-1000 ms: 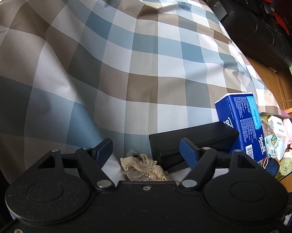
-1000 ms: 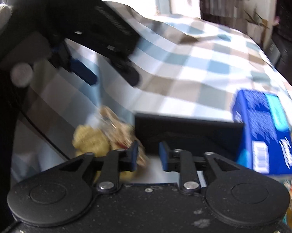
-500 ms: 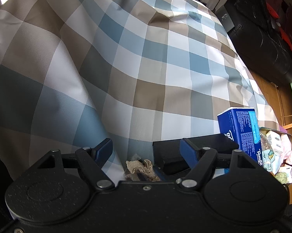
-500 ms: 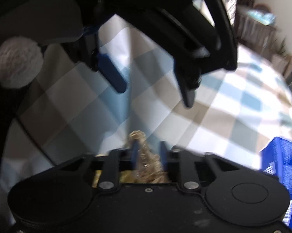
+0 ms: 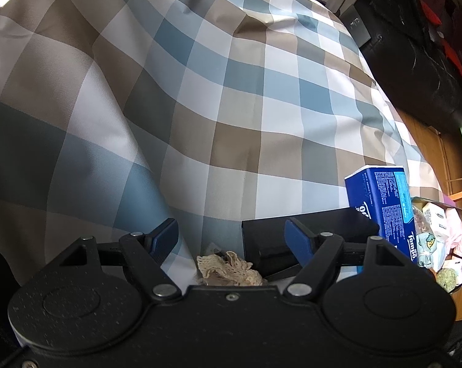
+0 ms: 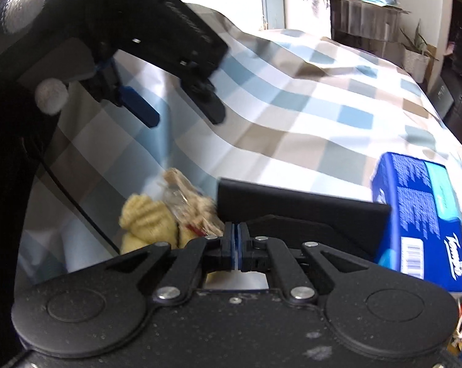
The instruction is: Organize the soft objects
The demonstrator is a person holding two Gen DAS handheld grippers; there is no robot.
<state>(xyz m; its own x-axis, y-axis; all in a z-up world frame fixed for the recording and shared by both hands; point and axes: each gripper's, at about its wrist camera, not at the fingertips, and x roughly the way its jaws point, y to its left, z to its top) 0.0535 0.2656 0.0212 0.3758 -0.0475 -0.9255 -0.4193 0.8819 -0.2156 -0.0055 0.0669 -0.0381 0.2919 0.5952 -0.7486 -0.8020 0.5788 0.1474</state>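
A cream lace cloth (image 5: 228,266) lies on the checked bedcover (image 5: 200,107), just below and between the blue pads of my left gripper (image 5: 231,230), which stands open and holds nothing. In the right wrist view the left gripper (image 6: 182,116) hangs open above a yellow knitted piece (image 6: 145,220) and a clear packet of lace (image 6: 188,202). My right gripper (image 6: 237,242) is shut, pad against pad, right beside the packet's corner. I see nothing between its pads.
A black box (image 5: 307,233) lies right of the lace, with a blue tissue pack (image 5: 381,202) beside it. Further right, a container (image 5: 436,233) holds several soft items. Dark furniture (image 5: 415,70) and a wooden floor lie beyond the bed's right edge.
The right gripper's jaws went from a narrow gap to fully shut. Its view swung in close under the left gripper and back out. The left gripper stayed open over the lace.
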